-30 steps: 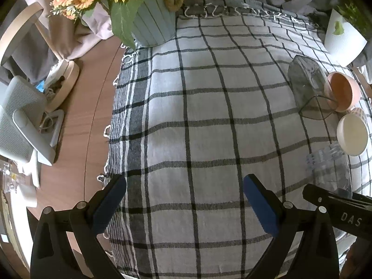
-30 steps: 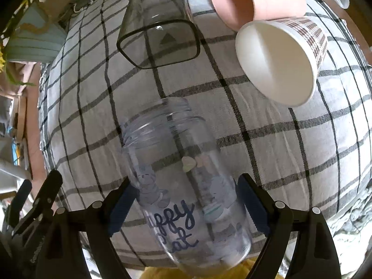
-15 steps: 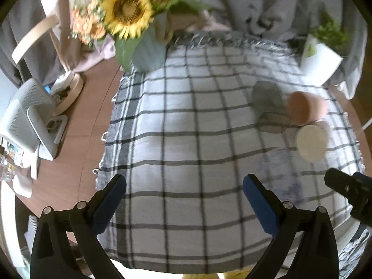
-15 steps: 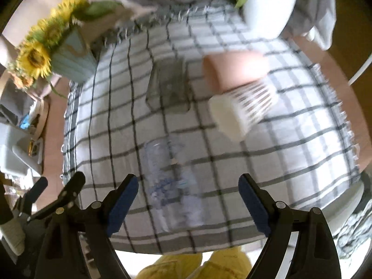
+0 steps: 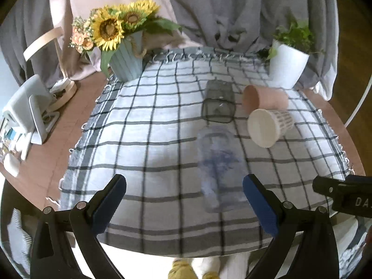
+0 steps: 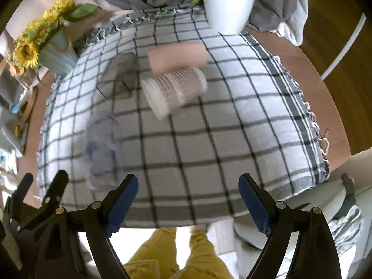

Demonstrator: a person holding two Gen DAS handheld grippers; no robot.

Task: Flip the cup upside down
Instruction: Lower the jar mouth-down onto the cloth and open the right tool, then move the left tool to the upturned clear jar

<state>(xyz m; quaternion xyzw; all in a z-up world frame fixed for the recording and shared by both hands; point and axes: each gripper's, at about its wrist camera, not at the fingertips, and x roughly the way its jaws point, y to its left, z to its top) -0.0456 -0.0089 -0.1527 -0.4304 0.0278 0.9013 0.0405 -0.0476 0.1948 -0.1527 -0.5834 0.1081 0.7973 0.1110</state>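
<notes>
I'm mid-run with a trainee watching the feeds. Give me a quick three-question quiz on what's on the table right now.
1. True or false: the left gripper is shut on the clear printed jar.
2. Multiple choice: how do the four drinking vessels on the checked cloth lie? A) all upright B) all on their sides C) stacked together
3. Fill in: the white patterned cup lies right beside the ____ cup.

Key:
1. False. Both the left and the right gripper are open and hold nothing.
2. B. The jar, the smoky square glass and both cups lie on their sides.
3. Pink.
</notes>
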